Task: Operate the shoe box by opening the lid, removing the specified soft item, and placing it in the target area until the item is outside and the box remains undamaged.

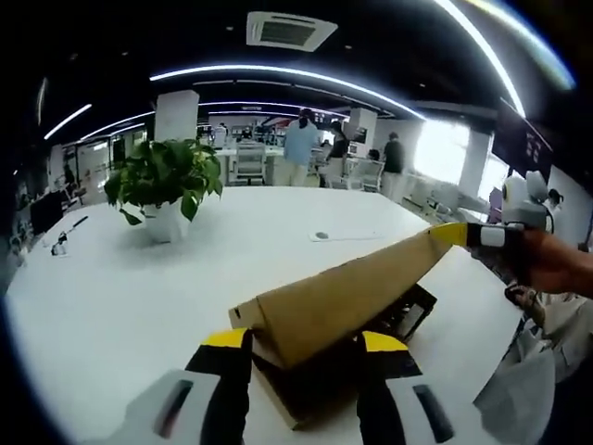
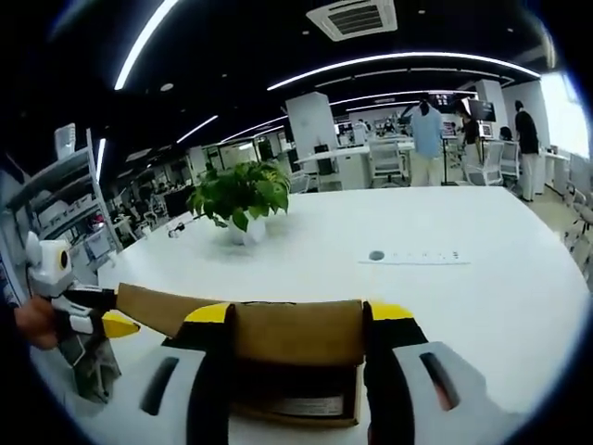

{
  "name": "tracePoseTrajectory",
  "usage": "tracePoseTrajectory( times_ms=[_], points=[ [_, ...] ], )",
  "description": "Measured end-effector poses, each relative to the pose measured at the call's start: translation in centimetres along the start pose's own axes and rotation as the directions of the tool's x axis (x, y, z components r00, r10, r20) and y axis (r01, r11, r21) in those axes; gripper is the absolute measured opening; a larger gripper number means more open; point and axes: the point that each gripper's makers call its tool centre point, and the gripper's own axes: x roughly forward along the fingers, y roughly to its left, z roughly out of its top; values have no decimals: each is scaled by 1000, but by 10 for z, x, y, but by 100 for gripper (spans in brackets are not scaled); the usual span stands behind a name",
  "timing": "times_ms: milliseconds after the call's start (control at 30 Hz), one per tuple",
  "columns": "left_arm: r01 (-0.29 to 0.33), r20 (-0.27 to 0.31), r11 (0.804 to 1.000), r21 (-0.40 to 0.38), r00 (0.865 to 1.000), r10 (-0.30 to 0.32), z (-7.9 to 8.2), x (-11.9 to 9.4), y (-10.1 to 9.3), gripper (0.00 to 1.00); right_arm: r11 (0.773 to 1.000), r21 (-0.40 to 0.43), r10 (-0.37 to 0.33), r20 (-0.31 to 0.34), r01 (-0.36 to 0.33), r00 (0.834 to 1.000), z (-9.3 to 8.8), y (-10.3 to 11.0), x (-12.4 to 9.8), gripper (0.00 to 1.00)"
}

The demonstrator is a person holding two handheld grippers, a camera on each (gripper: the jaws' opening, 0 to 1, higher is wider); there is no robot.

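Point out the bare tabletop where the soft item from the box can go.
Bare white table runs wide between the potted plant and the shoe box, and beyond the flat strip with a round piece. It is crowded at the box, where both claws meet the lid.

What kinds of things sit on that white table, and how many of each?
Shoe box: 1, its lid lifted
Potted plant: 1
Flat strip with a round dot: 1
Small dark item by the far edge: 1, too small to identify
Total: 4
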Motion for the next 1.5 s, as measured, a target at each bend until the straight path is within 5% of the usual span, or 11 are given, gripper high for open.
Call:
tracePoseTrajectory(
  times_ms=[400,600,967,1500],
  points=[
    [-121,22,987,103,993,119,21,9,16,32,1000,-10,26,12,-26,1000,21,-1,16,51],
    [-182,23,950,254,983,182,28,12,21,26,999,-8,39,14,-39,999,26,-2,21,51],
    [-227,43,936,267,974,224,35,16,39,13,999,8,52,22,-52,998,32,-2,27,52],
    [-215,53,945,248,977,208,40,20,43,11,994,19,107,18,-107,994,32,2,30,58]
  ],
)
